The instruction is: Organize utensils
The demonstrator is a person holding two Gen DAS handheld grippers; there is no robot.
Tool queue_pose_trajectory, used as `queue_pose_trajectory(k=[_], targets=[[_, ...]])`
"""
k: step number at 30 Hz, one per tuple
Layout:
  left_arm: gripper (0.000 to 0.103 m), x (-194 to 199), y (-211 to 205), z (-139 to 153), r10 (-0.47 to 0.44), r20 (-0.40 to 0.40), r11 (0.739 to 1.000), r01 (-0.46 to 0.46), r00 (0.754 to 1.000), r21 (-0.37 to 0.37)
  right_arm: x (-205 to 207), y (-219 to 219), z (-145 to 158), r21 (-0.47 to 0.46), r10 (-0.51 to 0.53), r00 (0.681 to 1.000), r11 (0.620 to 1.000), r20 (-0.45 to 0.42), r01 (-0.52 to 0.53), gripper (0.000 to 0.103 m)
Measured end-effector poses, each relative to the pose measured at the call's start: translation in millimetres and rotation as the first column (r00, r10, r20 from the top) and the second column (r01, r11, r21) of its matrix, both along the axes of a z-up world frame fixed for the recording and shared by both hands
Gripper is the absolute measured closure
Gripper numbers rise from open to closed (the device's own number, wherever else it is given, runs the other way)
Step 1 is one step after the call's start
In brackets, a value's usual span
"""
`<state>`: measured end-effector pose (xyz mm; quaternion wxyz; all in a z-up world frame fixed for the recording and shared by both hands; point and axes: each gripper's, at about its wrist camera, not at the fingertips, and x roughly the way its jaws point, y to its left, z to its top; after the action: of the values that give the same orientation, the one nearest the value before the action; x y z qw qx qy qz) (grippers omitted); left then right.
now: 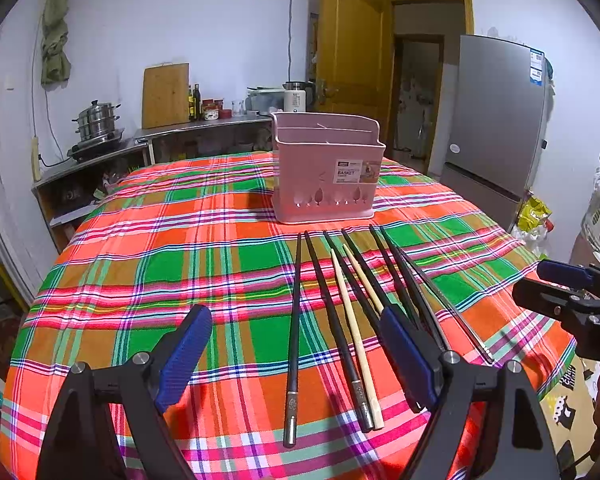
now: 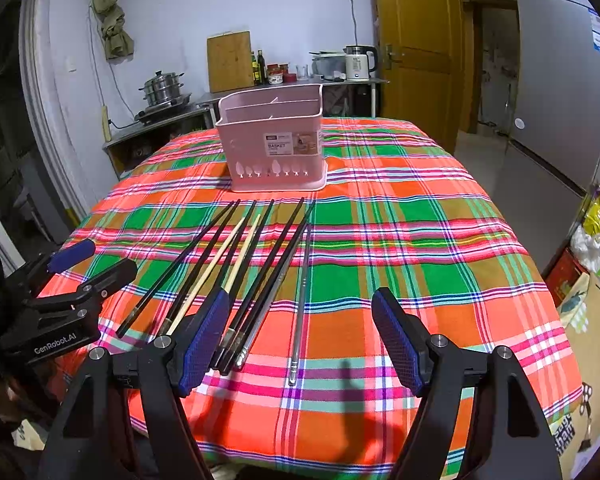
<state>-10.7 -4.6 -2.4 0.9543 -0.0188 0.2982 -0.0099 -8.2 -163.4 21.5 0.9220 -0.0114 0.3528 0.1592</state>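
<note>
A table covered with a bright plaid tablecloth [image 1: 140, 264] in orange, green and pink fills the middle of a kitchen. Toward its far side stands a pink plastic utensil basket [image 1: 326, 172], upright, with inner dividers. Nearer, just in front of the basket, chopsticks lie flat in a fanned row: several black chopsticks [image 1: 294, 320], two pale wooden chopsticks [image 1: 354, 332] among them, and a metal chopstick [image 2: 300, 304] at the right end. The left gripper [image 1: 296, 344] hovers over the near edge with its blue-padded jaws spread wide, holding nothing, the left part of the row between them. The right gripper [image 2: 300, 328] hangs to its right, jaws equally wide and empty, around the metal chopstick. Beyond the table are a steel counter [image 1: 204, 124], a wooden door [image 1: 352, 48] and a grey fridge [image 1: 496, 112].
</note>
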Motion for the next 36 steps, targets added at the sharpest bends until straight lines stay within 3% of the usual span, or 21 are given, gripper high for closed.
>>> queue_pose_trajectory(k=[36], targets=[[0.017, -2.4, -4.8, 2.3, -0.009, 0.012, 1.0, 0.009, 1.0, -0.01, 0.4, 0.5, -3.3, 0.005, -0.005, 1.0, 1.0, 0.008, 0.005, 0.029]])
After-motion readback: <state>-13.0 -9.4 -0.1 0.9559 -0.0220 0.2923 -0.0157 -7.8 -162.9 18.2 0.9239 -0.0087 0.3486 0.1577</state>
